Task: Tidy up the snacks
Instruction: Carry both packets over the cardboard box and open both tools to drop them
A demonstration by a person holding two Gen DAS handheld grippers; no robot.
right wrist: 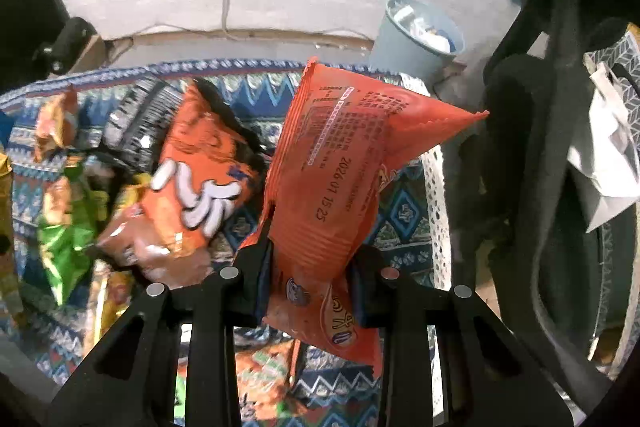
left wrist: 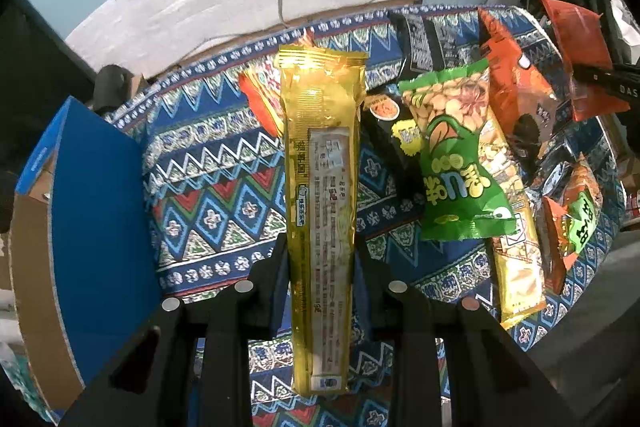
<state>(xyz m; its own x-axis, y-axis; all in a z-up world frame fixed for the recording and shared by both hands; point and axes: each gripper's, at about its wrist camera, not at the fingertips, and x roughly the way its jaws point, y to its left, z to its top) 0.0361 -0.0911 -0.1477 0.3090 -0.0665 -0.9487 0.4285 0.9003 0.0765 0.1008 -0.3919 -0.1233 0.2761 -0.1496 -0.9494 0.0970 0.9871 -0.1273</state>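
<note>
Left gripper [left wrist: 322, 259] is clamped on a long gold snack pack [left wrist: 322, 187], label side to the camera, held clear above the patterned cloth [left wrist: 208, 179]. Right gripper [right wrist: 310, 263] is clamped on an orange snack bag [right wrist: 340, 179], printed date facing up, also held off the cloth.

Containers:
- Blue cardboard box [left wrist: 92, 211] at the left edge of the left wrist view, just beside the cloth, one flap standing open. Inside is mostly hidden; contents can't be made out.
- Grey-blue bin [right wrist: 416, 39] on the floor past the far edge of the cloth, by the white wall. It holds pale scraps, too small to identify.

Loose pile on the cloth to the right of the gold pack: green peanut bag [left wrist: 460, 163] lying over a second gold pack [left wrist: 516, 267], an orange-and-black bag [left wrist: 516, 95], and black packs [left wrist: 420, 39] behind them. A small orange pack [left wrist: 260, 95] sits just behind the held gold pack.
</note>
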